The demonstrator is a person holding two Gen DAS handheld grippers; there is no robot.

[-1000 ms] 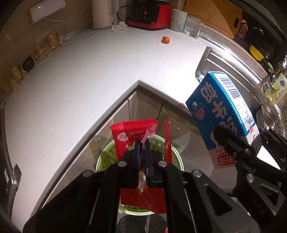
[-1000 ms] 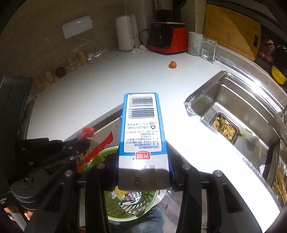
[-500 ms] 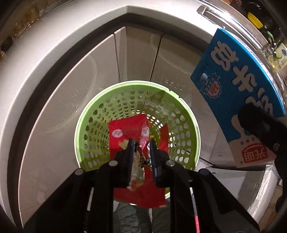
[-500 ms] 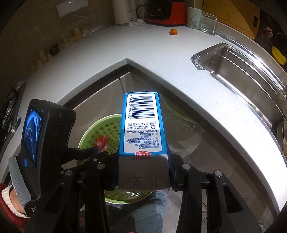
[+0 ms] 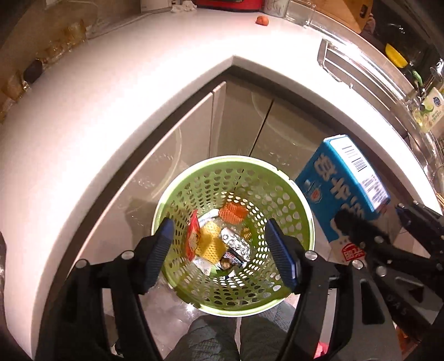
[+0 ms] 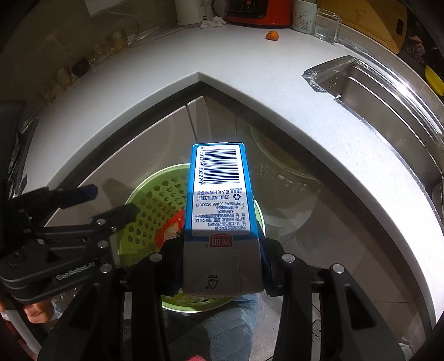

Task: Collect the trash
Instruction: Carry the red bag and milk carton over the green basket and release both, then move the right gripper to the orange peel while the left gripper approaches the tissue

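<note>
A green perforated trash basket [image 5: 302,216] stands on the floor below the counter corner; it also shows in the right wrist view [image 6: 144,205]. A red wrapper [image 5: 192,236] lies inside it with yellow and orange foam nets and other scraps. My left gripper [image 5: 222,247] is open and empty right above the basket; it also shows in the right wrist view [image 6: 111,200]. My right gripper [image 6: 222,266] is shut on a blue and white milk carton [image 6: 219,194], held just right of the basket; the carton also shows in the left wrist view [image 5: 344,188].
A white counter [image 5: 111,83] wraps around the corner above grey cabinet doors [image 5: 238,119]. A steel sink [image 6: 388,91] is at the right. A small orange fruit [image 6: 272,35], a red appliance [image 6: 258,11], a cup and a glass stand at the back.
My left gripper has opened and let go of the red wrapper, which now lies in the basket. The right gripper still holds the carton beside the basket.
</note>
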